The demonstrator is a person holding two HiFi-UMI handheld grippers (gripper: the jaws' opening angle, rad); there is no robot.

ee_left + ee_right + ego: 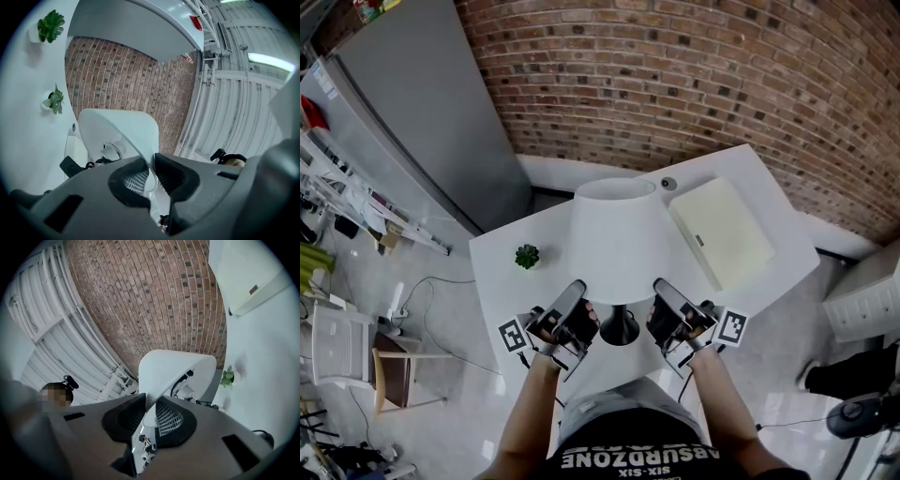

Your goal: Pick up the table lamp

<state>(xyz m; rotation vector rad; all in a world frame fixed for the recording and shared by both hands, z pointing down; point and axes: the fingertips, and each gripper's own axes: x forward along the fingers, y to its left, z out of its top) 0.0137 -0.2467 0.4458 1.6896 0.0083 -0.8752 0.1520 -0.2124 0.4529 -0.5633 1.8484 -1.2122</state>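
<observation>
Well, the left gripper (151, 177) pinches the thin lower rim of the lamp shade (619, 239) between dark, mesh-textured pads. The right gripper (151, 414) nips the same rim on the opposite side, its jaws nearly together on it. The shade is a smooth matte white cone at the centre of the head view. A black flared lamp base (620, 328) shows under it between the two grippers; I cannot tell whether it touches the table (502, 277). That table is glossy white and set at an angle. A small green plant (527, 255) sits left of the shade, a flat cream box (722, 232) right of it. Rough red brick wall (694, 84) fills the top, a smooth grey cabinet (422, 112) the upper left. Pale floor (459, 375) lies open at lower left.
</observation>
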